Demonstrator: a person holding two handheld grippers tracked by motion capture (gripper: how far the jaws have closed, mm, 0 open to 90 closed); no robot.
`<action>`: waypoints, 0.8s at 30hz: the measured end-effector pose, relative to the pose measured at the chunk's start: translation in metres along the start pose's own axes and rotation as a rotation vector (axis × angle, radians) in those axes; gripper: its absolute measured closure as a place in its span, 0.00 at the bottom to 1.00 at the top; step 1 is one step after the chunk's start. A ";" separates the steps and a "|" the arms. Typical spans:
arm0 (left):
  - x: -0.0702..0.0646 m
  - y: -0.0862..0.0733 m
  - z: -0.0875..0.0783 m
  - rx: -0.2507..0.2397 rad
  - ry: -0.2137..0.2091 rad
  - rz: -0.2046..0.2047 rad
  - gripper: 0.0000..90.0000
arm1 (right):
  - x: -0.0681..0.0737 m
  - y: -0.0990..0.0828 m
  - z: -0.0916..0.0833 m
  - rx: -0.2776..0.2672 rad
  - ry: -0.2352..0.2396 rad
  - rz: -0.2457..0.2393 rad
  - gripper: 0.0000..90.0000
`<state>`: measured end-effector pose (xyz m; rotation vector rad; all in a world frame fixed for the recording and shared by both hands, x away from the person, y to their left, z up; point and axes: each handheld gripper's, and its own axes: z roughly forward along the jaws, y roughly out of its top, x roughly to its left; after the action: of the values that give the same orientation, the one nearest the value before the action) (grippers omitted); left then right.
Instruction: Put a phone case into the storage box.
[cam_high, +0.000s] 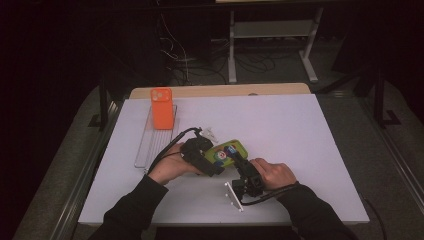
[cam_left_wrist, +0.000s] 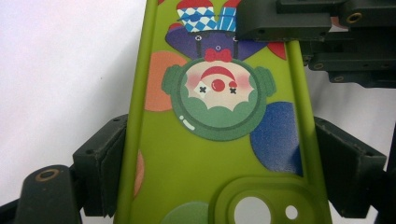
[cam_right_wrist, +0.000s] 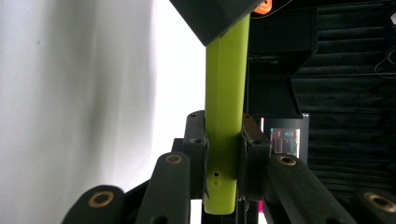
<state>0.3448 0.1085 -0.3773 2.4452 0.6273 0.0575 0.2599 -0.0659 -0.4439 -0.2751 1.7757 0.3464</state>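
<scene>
- Green phone case (cam_high: 226, 151) is lifted off the white table (cam_high: 300, 150), held between both grippers near the middle of the front half of the table.
- Left gripper (cam_left_wrist: 215, 158): jaws set wide, pads pressed on the case's two long side edges near the camera-cutout end. Firm width-wise hold, printed back faces its camera.
- Right gripper (cam_right_wrist: 224, 154): jaws nearly closed, pinching the case across its thin dimension at the end away from the cutout. Pads touch both faces.
- Done, as judged: case picked up and secured at both ends.
- Orange phone (cam_high: 161, 108) stands at the far left of the table, at the far end of the wire rack (cam_high: 150, 142), well apart from the case.
- Left, probably: bring case and phone together and fit them. No contact between them yet.
</scene>
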 end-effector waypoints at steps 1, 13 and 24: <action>0.000 0.000 0.000 -0.006 0.001 0.001 0.16 | 0.000 0.000 0.000 0.001 -0.003 -0.001 0.84; -0.002 -0.002 -0.006 -0.005 -0.012 0.041 0.01 | -0.002 -0.003 0.000 0.012 -0.010 0.025 0.84; 0.007 -0.011 -0.017 -0.019 0.013 0.044 0.00 | -0.010 -0.017 0.002 0.051 0.019 0.120 0.84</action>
<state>0.3432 0.1284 -0.3707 2.4418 0.5767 0.0971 0.2700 -0.0808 -0.4360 -0.1360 1.8217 0.3840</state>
